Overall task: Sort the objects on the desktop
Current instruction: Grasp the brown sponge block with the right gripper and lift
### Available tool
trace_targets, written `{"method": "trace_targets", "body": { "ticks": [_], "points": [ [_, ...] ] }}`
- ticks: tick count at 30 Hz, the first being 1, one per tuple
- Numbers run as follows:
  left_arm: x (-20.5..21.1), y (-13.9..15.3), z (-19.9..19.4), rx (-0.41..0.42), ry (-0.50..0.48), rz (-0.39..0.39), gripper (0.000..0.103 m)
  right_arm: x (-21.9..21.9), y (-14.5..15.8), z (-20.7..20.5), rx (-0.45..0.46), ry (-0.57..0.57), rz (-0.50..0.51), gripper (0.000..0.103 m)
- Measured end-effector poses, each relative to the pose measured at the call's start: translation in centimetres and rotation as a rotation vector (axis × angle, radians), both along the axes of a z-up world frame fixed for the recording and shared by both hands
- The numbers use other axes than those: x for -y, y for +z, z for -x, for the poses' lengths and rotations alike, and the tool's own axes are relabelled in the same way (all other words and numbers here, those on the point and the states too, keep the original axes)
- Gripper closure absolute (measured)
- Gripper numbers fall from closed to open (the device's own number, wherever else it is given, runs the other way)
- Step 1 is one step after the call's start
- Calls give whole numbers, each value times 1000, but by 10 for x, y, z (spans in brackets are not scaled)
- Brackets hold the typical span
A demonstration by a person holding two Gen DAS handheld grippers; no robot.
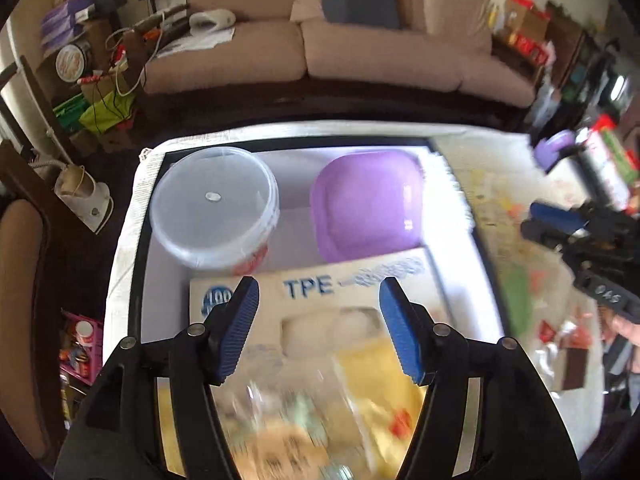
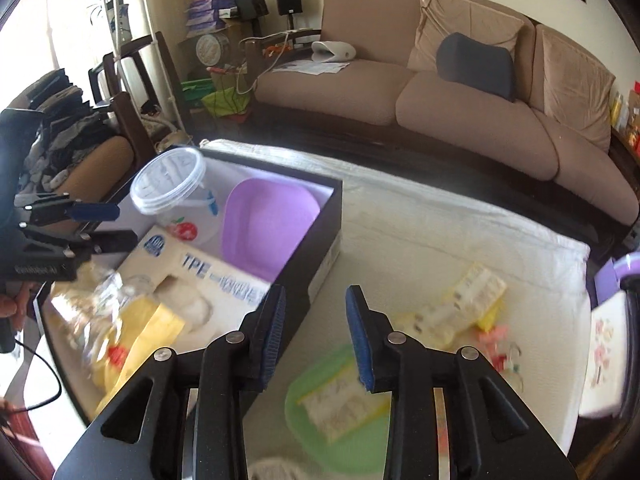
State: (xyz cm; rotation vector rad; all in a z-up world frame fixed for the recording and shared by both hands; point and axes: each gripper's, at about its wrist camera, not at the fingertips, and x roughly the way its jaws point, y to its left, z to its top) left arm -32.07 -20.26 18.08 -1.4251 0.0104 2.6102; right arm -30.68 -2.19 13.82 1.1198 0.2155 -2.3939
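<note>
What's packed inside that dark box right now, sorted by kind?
Clear plastic tub: 1
Purple container: 1
TPE glove box: 1
Yellow packet: 1
Clear crinkly bag: 1
Total: 5 in the dark box

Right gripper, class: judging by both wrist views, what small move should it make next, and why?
Probably lower the right gripper toward the green lid below it. Its jaws are open and empty, and the lid lies on the white cloth, outside the black box.
</note>
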Motion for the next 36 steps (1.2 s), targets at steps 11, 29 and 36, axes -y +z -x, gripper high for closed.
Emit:
{"method": "trace_targets", "body": {
  "ticks": [11,29,36],
  "points": [
    [-46,10,-160,-64,17,-289,29,-100,6,-144,5,-87,35,44],
    [-197,-124,-208,131,-164,-174,21,-204,-75,-199,90,-329,132,40],
    [-220,-141,-203,146,-216,-116,23,-216,-79,-195,122,-316,191,40]
  ]
}}
